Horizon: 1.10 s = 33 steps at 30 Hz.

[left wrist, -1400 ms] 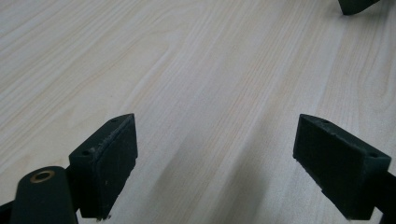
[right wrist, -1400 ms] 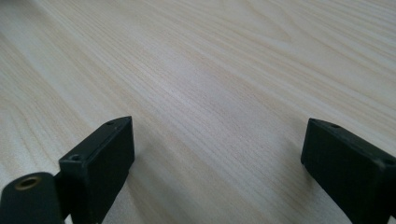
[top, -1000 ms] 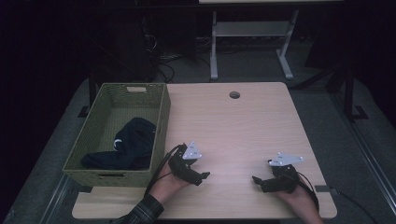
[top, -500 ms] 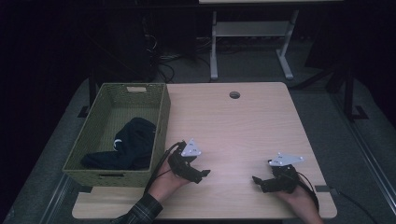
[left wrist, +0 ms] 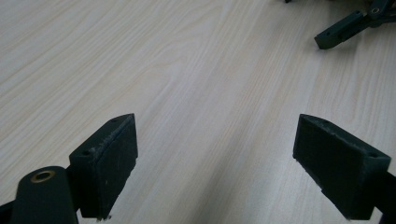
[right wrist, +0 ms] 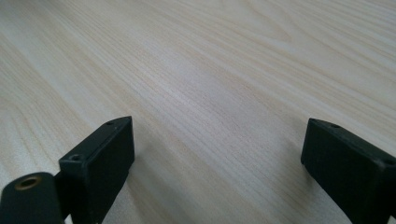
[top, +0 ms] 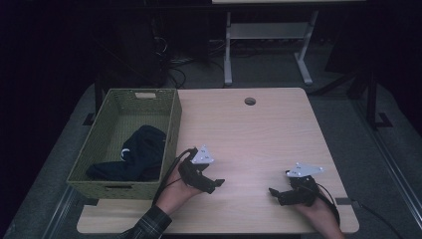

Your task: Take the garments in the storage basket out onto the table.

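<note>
The dark garment (top: 137, 153) lies crumpled inside the green woven basket (top: 171, 130), toward the basket's near end, with a small white mark showing on the cloth. The basket stands on the left part of the worktop (top: 259, 134), its long side running from near to far.

The left gripper (top: 215, 183) sits low over the worktop just right of the basket's near right corner, close to the wall but not touching the garment. In the left gripper view its jaws stand wide apart with bare wood between them, and the tip of the other gripper shows at the far upper right. The right gripper (top: 275, 194) rests near the worktop's near right edge, well apart from the basket; its own view shows the jaws spread wide over plain wood grain, holding nothing.

Compared with a second ago, the left gripper has shifted slightly toward the basket and its grey plate has turned a little; the right gripper and the garment lie as they did.

A round cable hole (top: 250, 101) sits at the far middle of the worktop. Beyond the far edge stands a white metal frame (top: 268, 35) on the dark floor. The basket's right wall stands between the left gripper and the garment.
</note>
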Motion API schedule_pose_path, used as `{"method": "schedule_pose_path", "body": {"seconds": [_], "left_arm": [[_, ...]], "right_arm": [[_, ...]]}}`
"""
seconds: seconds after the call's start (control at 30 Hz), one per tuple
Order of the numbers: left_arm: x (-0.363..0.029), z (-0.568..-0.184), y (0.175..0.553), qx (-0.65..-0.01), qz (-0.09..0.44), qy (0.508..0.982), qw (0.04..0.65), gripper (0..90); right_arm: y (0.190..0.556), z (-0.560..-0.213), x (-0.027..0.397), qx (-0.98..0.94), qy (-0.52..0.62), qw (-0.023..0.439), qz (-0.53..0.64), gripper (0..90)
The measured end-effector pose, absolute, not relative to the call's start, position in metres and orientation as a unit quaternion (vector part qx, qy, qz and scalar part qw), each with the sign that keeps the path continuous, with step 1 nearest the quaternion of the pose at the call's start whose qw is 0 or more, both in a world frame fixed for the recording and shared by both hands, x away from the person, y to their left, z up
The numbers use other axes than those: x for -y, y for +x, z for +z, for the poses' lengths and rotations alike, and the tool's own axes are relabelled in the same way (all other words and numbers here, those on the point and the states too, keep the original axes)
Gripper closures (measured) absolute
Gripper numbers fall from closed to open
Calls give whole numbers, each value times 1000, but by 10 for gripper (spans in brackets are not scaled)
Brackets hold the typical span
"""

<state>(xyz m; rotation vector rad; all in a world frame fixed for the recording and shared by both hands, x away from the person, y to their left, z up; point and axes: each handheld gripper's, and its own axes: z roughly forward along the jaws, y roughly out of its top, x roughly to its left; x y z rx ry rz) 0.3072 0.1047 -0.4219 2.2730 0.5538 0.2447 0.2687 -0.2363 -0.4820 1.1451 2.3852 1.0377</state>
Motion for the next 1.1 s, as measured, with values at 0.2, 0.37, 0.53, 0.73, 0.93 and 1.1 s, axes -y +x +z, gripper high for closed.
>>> {"method": "schedule_pose_path", "body": {"seconds": [0.2, 0.37, 0.53, 0.73, 0.93, 1.1], "left_arm": [[-104, -418, 307, -216, 96, 892, 385, 136], [-104, -413, 309, -211, 94, 895, 382, 136], [-104, -409, 311, -211, 93, 893, 386, 136], [-102, -401, 314, -206, 96, 892, 391, 136], [-103, -397, 317, -204, 96, 891, 394, 135], [-105, -392, 320, -201, 91, 891, 397, 135]], "right_arm": [[269, -482, 236, -830, 398, 149, 361, 93], [269, -482, 236, -830, 398, 149, 361, 93], [269, -482, 237, -831, 397, 150, 360, 93], [269, -482, 236, -830, 397, 150, 360, 93], [269, -482, 236, -831, 397, 150, 360, 93], [269, -482, 237, -831, 397, 151, 360, 93]]}}
